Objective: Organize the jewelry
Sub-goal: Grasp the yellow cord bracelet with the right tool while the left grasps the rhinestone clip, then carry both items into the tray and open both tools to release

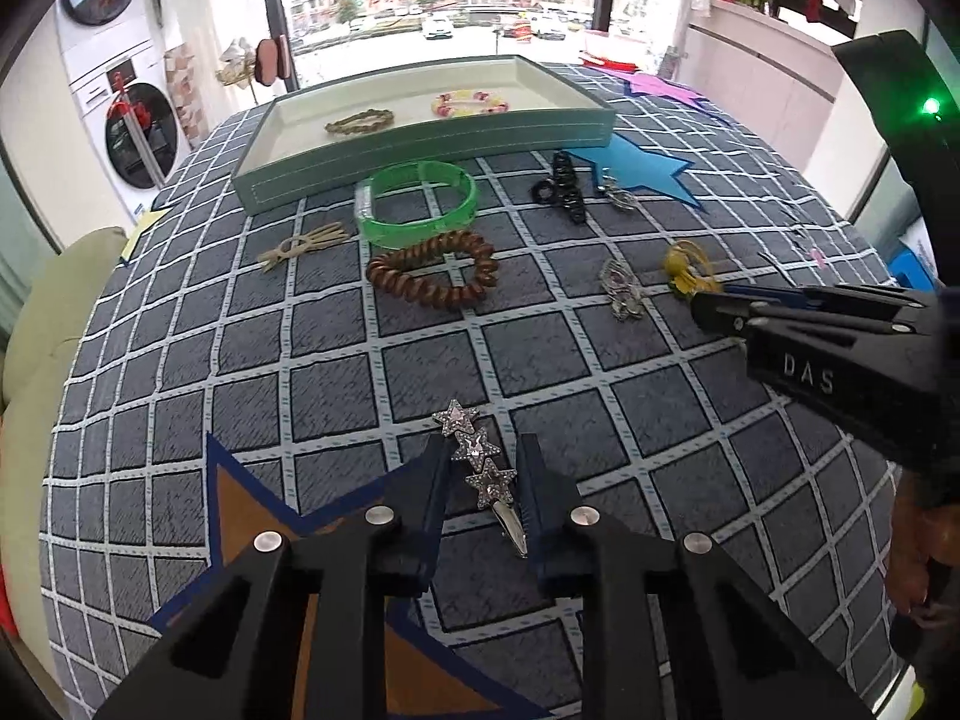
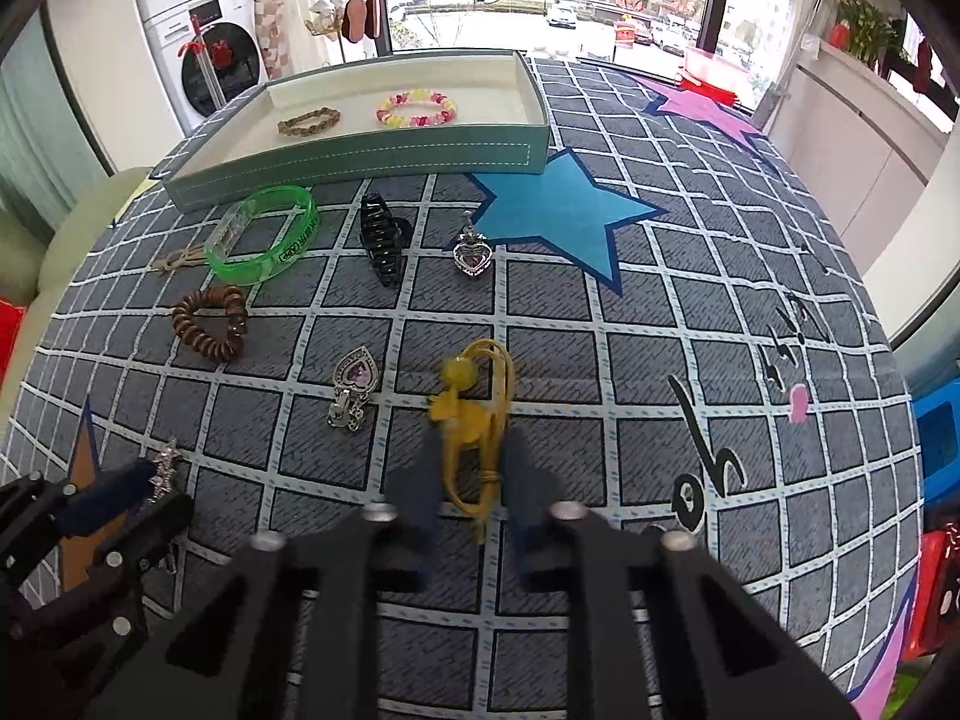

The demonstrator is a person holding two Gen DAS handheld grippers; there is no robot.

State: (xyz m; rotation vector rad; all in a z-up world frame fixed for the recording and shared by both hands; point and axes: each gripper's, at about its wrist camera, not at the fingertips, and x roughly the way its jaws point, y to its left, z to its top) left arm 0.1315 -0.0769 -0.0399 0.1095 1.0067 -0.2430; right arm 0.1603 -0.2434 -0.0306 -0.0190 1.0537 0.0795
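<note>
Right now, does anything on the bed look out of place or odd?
Nothing looks damaged. Only two bracelets, a braided one and a beaded one, lie in the green tray; the rest is scattered outside it. The left tongs straddle the star hair clip, and the right tongs straddle the yellow hair tie.

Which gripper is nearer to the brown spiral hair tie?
Left. The left gripper, straddling the star hair clip, sits nearer the brown spiral hair tie; the right gripper straddles the yellow cord.
</note>
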